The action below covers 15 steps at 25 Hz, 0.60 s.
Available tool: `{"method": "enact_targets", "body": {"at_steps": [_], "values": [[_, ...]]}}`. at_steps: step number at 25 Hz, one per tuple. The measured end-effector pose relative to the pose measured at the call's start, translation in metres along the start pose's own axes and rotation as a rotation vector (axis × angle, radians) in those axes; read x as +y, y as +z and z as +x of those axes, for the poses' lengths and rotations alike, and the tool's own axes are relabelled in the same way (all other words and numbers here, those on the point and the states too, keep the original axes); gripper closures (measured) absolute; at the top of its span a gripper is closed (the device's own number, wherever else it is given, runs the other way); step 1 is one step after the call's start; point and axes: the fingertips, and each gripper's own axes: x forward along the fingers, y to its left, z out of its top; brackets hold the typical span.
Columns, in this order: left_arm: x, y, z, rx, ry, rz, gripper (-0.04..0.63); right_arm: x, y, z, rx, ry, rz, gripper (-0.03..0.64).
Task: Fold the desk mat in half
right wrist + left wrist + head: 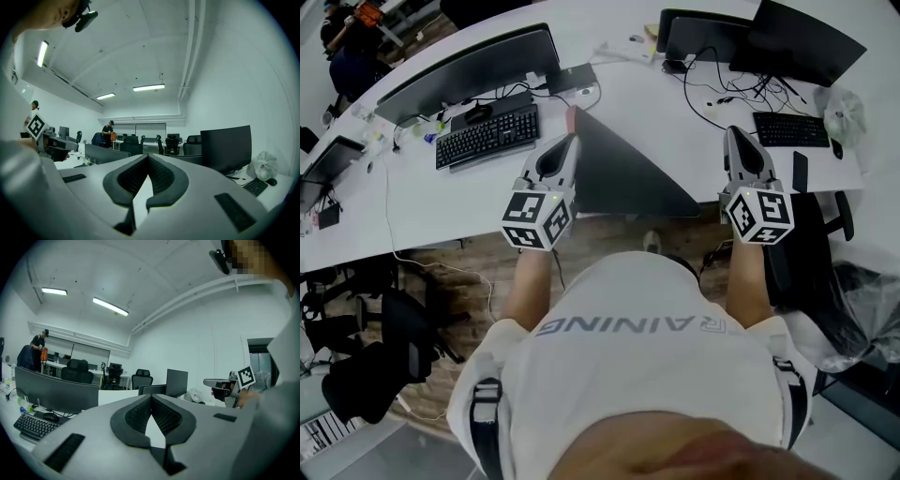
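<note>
seemed nearly done: saw dark grey flat desk mat [623, 173] folded over on white tabletop [469, 206], with fingers of left gripper [573, 140] and right gripper [734, 131] pinched together, empty; maybe only squaring left.

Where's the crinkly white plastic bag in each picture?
Head view: the plastic bag sits at the far right, past the keyboard.
Left gripper view: the bag is small and far off, just right of centre.
Right gripper view: the bag is at lower right, above the keyboard.
Shared landmark: the black monitor.
</note>
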Motion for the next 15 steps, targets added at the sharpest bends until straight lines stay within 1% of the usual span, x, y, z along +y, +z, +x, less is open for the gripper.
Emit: {"method": "enact_targets", "body": {"at_steps": [7,10,15], "values": [[0.010,-0.002,-0.003,0.003,0.028,-0.012,0.568,0.011,0.002,0.015,-0.003,0.044,0.005,0.593],[0.014,-0.005,-0.006,0.007,0.041,-0.017,0.568,0.014,-0.001,0.018,0.000,0.062,0.034,0.594],[0.020,-0.010,-0.006,0.019,0.056,-0.030,0.568,0.012,-0.004,0.022,0.001,0.064,0.080,0.594]]}}
